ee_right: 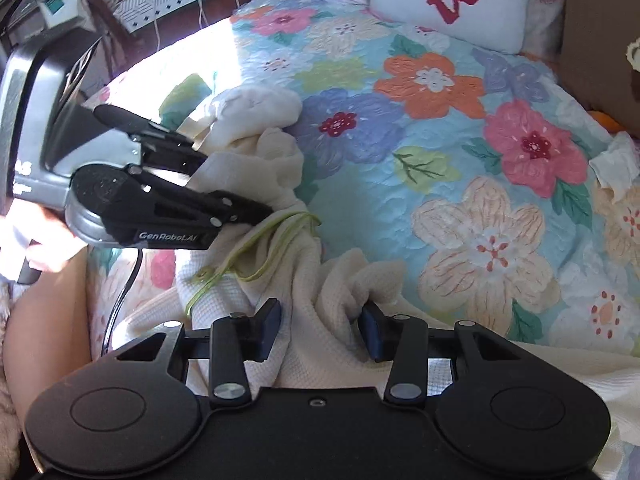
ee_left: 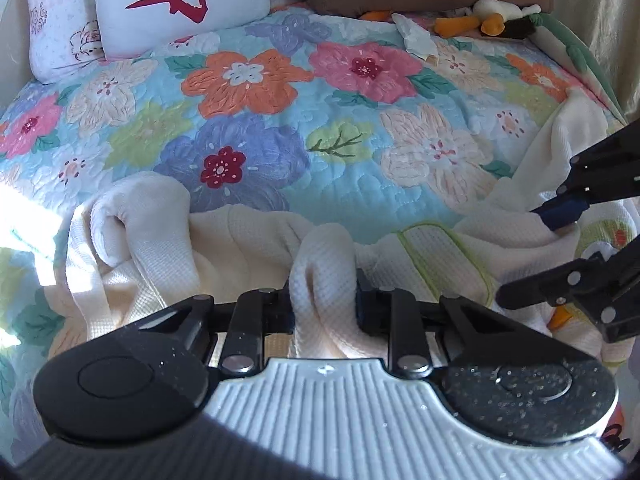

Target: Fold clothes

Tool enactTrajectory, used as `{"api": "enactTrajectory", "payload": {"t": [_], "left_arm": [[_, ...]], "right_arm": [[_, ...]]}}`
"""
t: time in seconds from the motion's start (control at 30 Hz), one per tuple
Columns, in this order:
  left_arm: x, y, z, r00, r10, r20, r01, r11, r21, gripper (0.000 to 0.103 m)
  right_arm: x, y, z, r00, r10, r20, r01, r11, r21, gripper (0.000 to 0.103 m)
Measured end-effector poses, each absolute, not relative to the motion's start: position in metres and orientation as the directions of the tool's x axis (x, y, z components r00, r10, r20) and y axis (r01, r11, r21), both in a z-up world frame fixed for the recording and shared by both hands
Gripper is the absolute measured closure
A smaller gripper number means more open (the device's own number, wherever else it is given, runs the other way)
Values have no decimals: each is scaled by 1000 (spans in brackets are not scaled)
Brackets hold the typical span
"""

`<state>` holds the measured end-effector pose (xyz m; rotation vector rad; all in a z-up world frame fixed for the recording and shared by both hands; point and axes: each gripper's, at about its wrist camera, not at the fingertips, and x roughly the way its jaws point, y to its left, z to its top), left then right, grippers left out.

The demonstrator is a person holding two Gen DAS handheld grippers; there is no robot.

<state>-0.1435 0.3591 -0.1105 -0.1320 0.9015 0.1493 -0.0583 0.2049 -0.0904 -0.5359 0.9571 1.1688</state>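
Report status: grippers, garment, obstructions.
Left gripper shut on cream garment. Right gripper also shut on it. Garment bunched on floral quilt. Nothing obstructing.

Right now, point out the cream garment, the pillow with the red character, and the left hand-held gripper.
cream garment [ee_left: 248, 240]: left wrist view, waffle fabric on the bed.
pillow with the red character [ee_left: 180, 4]: left wrist view, its front face.
left hand-held gripper [ee_left: 324, 304]: left wrist view, between its fingertips.

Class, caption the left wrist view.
Left gripper pinching cream waffle-knit garment on floral quilt.
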Motion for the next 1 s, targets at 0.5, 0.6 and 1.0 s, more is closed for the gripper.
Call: {"api": "enactTrajectory", "payload": {"t": [0.5,0.6,1.0], "left_arm": [[-147,374,-38,810,191,-554,-234,972,-6,85],[-138,382,-19,845,199,-496,-246,969,-30,85],[-56,408,-62,829,206,-519,-309,943,-120,36]], "right_arm": [[-54,210,-28,482,569,-666,-843,509,-175,95],[-39,207,-8,551,581,-600,-805,558,-199,95],[90,239,-5,785,415,-460,-543,819,-188,95]]}}
